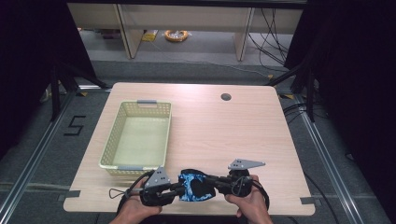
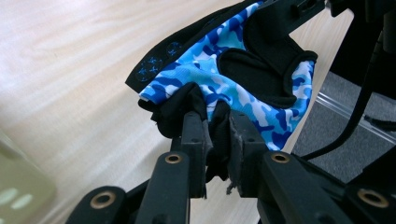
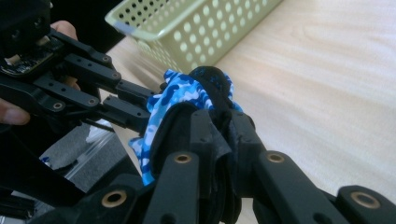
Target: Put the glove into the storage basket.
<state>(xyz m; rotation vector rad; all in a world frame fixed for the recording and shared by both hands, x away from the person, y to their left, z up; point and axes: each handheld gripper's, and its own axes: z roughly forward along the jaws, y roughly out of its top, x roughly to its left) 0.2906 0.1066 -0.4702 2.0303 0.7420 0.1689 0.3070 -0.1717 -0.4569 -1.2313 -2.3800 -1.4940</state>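
A blue camouflage and black fabric glove [image 1: 195, 185] hangs between both grippers just above the table's near edge. My left gripper [image 1: 180, 187] is shut on its left side; the left gripper view has black cloth pinched between the jaws [image 2: 217, 122] with the glove [image 2: 233, 79] spread beyond. My right gripper [image 1: 216, 183] is shut on the glove's right side, and in the right gripper view the cloth [image 3: 187, 100] bunches over my gripper [image 3: 219, 128]. The left gripper [image 3: 140, 105] reaches in there from the left.
A pale green perforated basket [image 1: 112, 140] stands empty on the left half of the wooden table [image 1: 233, 130], its corner [image 3: 196, 28] close behind the glove. A round cable hole [image 1: 226, 97] lies at the back right. The near table edge is just below the grippers.
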